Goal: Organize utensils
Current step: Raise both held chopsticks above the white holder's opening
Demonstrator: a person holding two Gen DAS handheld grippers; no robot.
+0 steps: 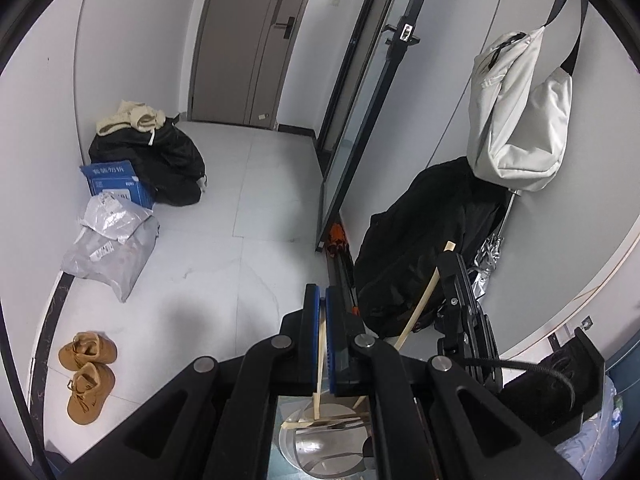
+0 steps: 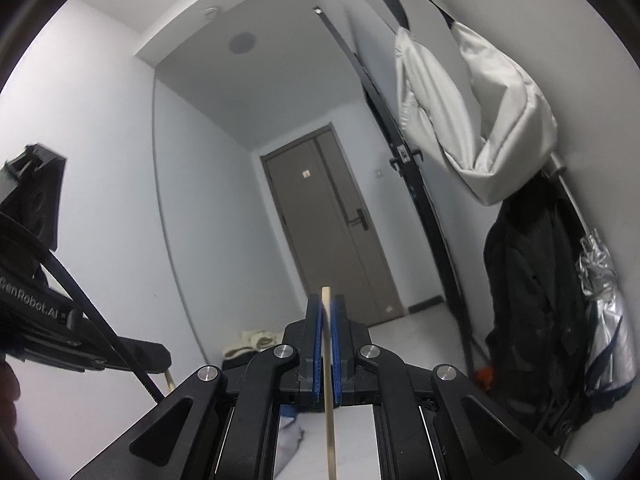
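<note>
My left gripper (image 1: 322, 300) is shut on a pale wooden chopstick (image 1: 320, 364) that runs down between its blue pads toward a shiny steel bowl (image 1: 320, 444) below, where more wooden sticks and metal utensils lie. My right gripper (image 2: 329, 312) is shut on a second wooden chopstick (image 2: 329, 380), held upright, its tip just above the pads. The right gripper also shows in the left wrist view (image 1: 460, 292), up and to the right of the left one, with its chopstick (image 1: 424, 296) slanting. The left gripper's body shows at the left of the right wrist view (image 2: 60, 320).
Both cameras face a hallway with a grey door (image 1: 248, 40). A white bag (image 1: 520, 112) and a black coat (image 1: 416, 248) hang on the right wall. Bags, a blue box (image 1: 116, 182) and tan boots (image 1: 86, 372) lie on the floor at left.
</note>
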